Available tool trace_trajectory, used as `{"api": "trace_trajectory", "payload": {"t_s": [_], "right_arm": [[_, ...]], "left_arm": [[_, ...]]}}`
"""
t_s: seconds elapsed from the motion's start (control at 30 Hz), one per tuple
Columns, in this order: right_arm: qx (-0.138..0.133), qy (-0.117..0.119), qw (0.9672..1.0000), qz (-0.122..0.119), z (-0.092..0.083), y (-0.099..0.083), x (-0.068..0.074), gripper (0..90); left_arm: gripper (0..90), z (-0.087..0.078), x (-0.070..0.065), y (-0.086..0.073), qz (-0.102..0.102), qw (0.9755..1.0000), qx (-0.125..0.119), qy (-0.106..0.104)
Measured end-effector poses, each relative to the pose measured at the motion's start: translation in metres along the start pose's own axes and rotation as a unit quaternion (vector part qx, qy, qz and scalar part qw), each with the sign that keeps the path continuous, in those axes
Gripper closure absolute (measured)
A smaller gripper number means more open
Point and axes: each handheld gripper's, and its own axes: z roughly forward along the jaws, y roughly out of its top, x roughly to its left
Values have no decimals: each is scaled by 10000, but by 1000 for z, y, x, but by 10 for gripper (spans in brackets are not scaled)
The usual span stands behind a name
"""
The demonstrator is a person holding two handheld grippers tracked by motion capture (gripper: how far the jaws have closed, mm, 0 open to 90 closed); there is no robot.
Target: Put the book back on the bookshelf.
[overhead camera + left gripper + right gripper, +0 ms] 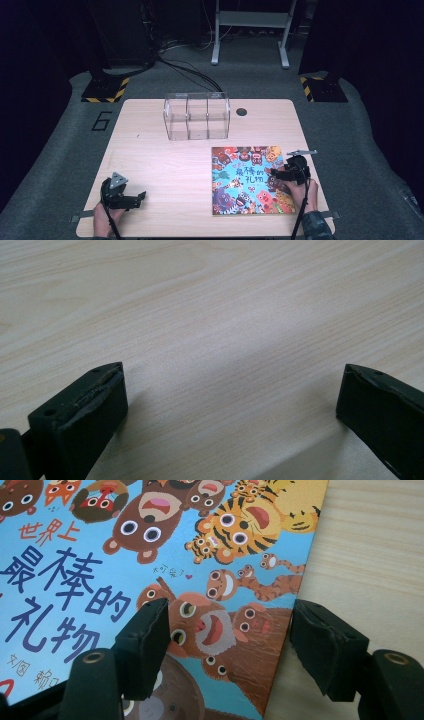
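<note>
A pale wooden table (165,165) carries a clear three-part box (196,115) near its far edge and a picture book (251,180) lying flat by its near right corner. The right gripper (227,630) is lowered over the book's right edge with its jaws half-wide, one above the cover and one just past the edge over bare wood, nothing yet pinched; the left gripper (142,196) is rested wide and empty near the near left corner. The step is judged to be the grasping of the book's edge, so the edge must next be caught between the jaws and clamped.
</note>
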Motion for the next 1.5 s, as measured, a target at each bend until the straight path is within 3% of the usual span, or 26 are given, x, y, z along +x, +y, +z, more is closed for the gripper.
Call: {"api": "trace_trajectory", "payload": {"t_s": [0.03, 0.07, 0.37, 0.7, 0.9, 1.03, 1.37, 1.5], "right_arm": [[-32, -14, 9999, -124, 0, -1, 0, 321], [-2, -9, 10000, 1, 0, -1, 5, 323], [16, -8, 10000, 29, 0, -4, 15, 336], [240, 215, 9995, 75, -24, -28, 18, 421], [152, 130, 9996, 196, -24, -32, 24, 429], [89, 138, 9998, 99, -22, -33, 31, 433], [104, 132, 9996, 206, -18, -34, 51, 434], [-37, 147, 9998, 144, -15, -35, 57, 433]], "left_arm": [[1, 0, 0, 0, 3, 10000, 17, -9], [1, 0, 0, 0, 4, 10000, 22, -11], [1, 0, 0, 0, -5, 10000, -10, 2], [1, 0, 0, 0, 3, 10000, 22, -9], [2, 0, 0, 0, -14, 10000, 11, -5], [2, 1, -1, 0, -42, 10000, -39, 17], [2, 0, 0, 0, -28, 10000, -24, 14], [2, 0, -1, 0, -74, 9999, -46, 75]]}}
